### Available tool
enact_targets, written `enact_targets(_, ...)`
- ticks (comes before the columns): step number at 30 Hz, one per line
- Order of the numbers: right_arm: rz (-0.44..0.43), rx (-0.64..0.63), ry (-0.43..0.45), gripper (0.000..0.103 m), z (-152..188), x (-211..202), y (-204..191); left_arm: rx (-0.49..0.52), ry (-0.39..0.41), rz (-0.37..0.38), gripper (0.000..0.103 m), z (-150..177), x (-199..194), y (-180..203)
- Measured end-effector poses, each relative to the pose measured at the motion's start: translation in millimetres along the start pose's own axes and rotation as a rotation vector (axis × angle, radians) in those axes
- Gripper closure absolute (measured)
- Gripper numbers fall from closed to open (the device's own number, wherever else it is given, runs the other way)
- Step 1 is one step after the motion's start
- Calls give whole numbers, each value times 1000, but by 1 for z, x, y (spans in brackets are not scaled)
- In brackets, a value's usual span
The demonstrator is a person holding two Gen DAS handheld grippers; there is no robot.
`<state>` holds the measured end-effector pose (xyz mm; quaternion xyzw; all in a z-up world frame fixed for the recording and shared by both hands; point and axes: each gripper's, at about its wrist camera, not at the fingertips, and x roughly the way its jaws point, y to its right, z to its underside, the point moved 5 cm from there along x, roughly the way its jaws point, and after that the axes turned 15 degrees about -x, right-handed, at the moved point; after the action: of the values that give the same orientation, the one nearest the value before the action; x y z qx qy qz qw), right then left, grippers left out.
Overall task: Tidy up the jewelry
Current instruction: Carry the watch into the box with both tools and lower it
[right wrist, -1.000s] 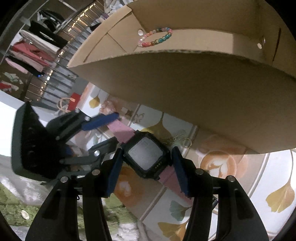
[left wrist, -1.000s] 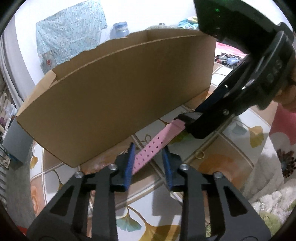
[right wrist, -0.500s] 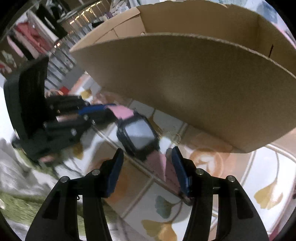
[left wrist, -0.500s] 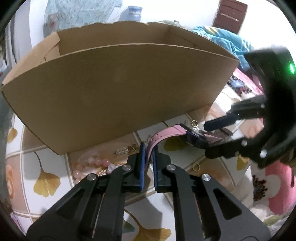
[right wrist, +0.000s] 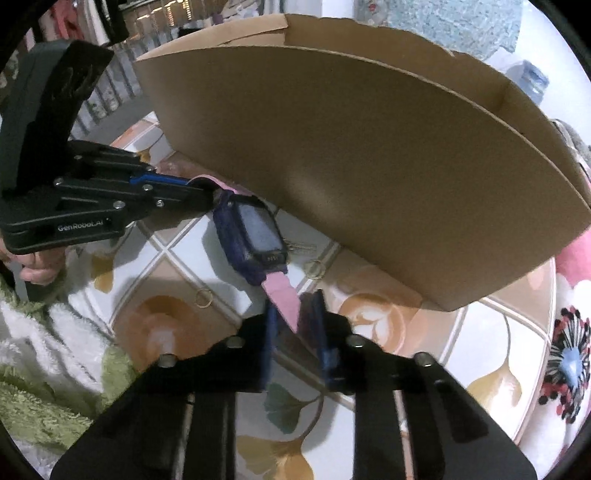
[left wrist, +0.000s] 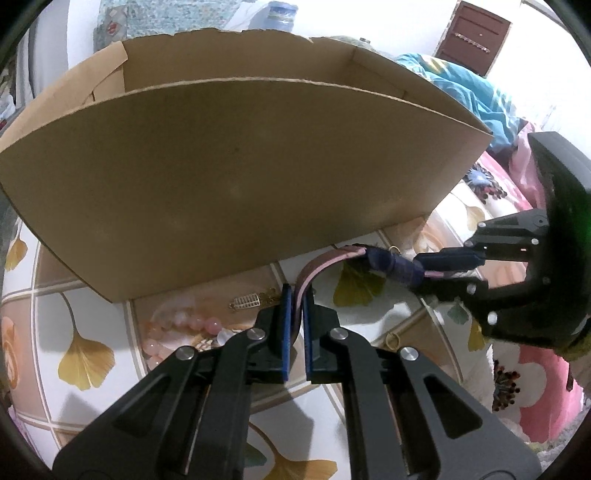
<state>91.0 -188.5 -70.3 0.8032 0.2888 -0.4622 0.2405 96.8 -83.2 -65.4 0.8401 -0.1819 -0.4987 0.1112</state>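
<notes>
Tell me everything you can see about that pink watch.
The watch has a dark blue, squarish case with a pale grey screen facing up and a soft-looking pink strap. It hangs above the patterned tabletop, in front of the cardboard box. The left gripper has its jaws shut on one strap end, which curves up to the case; the right gripper flanks the other end.

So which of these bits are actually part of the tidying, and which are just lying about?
Part of the job:
- watch, its pink strap pinched at each end by the left tongs and right tongs
- cardboard box
- pink bead bracelet
- gold rings
- gold clasp piece

Just lying about:
- patterned tablecloth
- blue cloth
- water jug
</notes>
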Motion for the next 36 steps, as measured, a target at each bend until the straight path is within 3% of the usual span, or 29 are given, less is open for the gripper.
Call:
enact_targets(2,23,7,21,98,2,-7,2,10,14,-6,98,-1,-1,2)
enact_targets(8,110,13,97,98,-2,-34,9,47,72,16,100,-4,-20,13)
enact_targets(17,226,-11,201,98,-10,-96,0,137,219,58,101,-11,-85,46)
enact_targets(24,188,25,310,98,-35,-147,16,176,284,104,101,-49,-133,66)
enact_targets(30,47,133,278,98,-76,-136,70,121,156,123,101,-112,-111,59)
enact_targets(34,-71,225,160,98,-100,-93,113,62,26,87,101,-147,-69,42)
enact_targets(36,-89,248,107,98,-105,-73,125,57,-39,50,101,-158,-44,34)
